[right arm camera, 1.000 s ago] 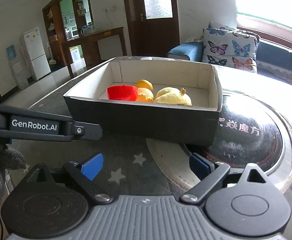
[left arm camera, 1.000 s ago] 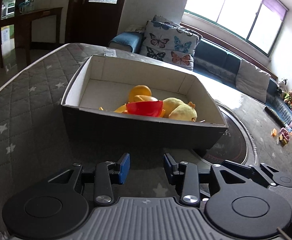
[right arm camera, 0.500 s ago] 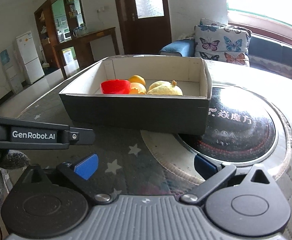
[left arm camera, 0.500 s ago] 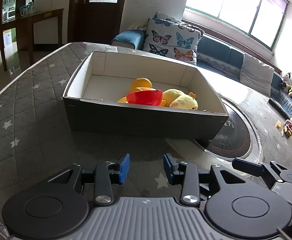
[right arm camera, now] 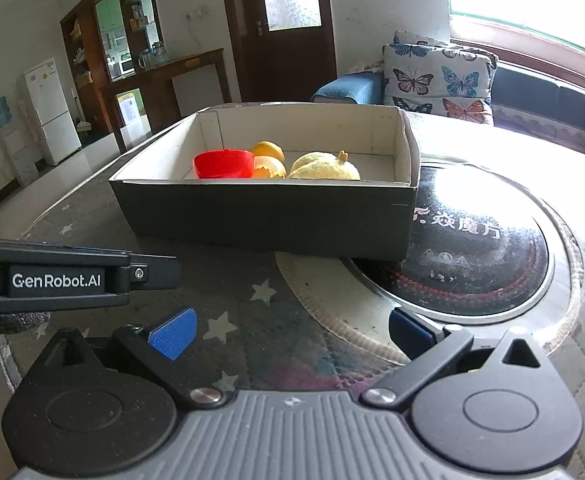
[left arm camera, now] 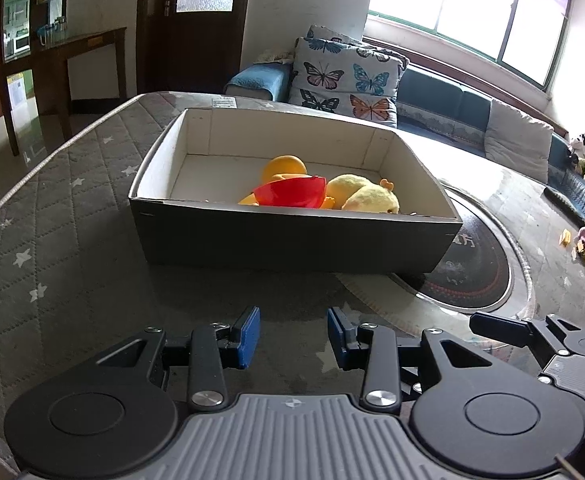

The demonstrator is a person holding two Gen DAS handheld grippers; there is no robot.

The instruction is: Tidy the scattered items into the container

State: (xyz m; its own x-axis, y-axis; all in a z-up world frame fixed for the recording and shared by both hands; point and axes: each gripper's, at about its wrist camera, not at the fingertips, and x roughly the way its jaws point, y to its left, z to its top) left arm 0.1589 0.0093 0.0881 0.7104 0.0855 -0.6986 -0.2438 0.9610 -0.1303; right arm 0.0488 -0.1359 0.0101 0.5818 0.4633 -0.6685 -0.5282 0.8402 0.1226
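Note:
A dark cardboard box (left arm camera: 292, 240) (right arm camera: 268, 216) with a white inside stands on the table ahead of both grippers. In it lie a red bowl (left arm camera: 292, 196) (right arm camera: 223, 163), an orange fruit (left arm camera: 284, 166) (right arm camera: 268, 149) and a yellow plush toy (left arm camera: 366, 198) (right arm camera: 324, 168). My left gripper (left arm camera: 293, 338) is open and empty, low over the table in front of the box. My right gripper (right arm camera: 288, 332) is wide open and empty, also short of the box. The left gripper's body (right arm camera: 64, 276) shows in the right wrist view.
The table has a grey quilted star cover (left arm camera: 52, 216) and a round black hotplate (right arm camera: 472, 248) partly under the box's right corner. Small toys (left arm camera: 584, 240) lie at the table's far right. A sofa with butterfly cushions (left arm camera: 344, 80) stands behind.
Both grippers have pulled back from the box, which looks smaller and farther. Their jaw openings are unchanged.

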